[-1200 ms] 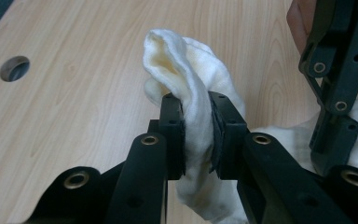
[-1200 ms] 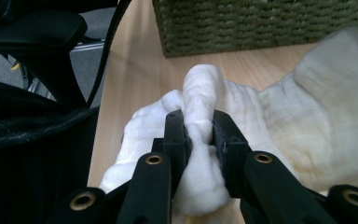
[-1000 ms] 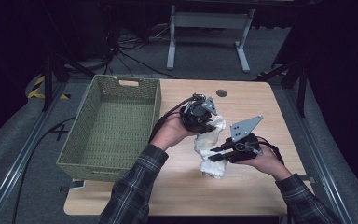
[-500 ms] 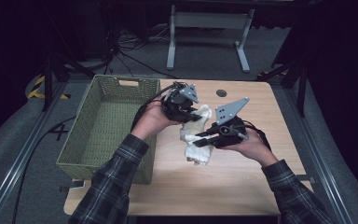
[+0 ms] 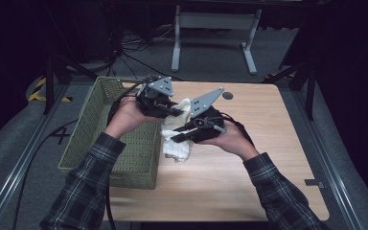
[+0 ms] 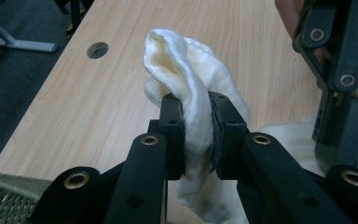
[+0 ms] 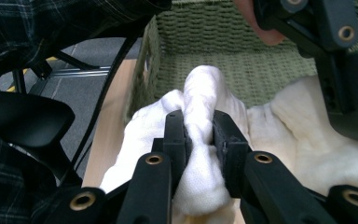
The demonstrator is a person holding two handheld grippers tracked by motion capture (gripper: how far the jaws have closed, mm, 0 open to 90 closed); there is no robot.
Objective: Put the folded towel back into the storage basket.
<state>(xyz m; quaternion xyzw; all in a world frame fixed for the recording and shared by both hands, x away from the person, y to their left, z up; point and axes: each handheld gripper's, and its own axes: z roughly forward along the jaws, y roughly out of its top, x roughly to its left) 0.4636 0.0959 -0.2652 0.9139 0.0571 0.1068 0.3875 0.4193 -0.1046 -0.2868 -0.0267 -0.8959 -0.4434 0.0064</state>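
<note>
Both tools, the left tool [image 5: 175,111] and right tool [image 5: 182,136] clamping the white cloth [image 5: 176,143], have carried it toward nine o'clock, nearing the green basket [image 5: 91,125].

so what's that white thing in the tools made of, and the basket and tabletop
White cloth: soft, matte, fuzzy fabric, probably terry or fleece; it folds and bunches where pinched. Basket: olive-green woven strands, maybe wicker or plastic weave; the plaited texture shows. Tabletop: pale wood look with straight grain and smooth finish, possibly laminate.
</note>
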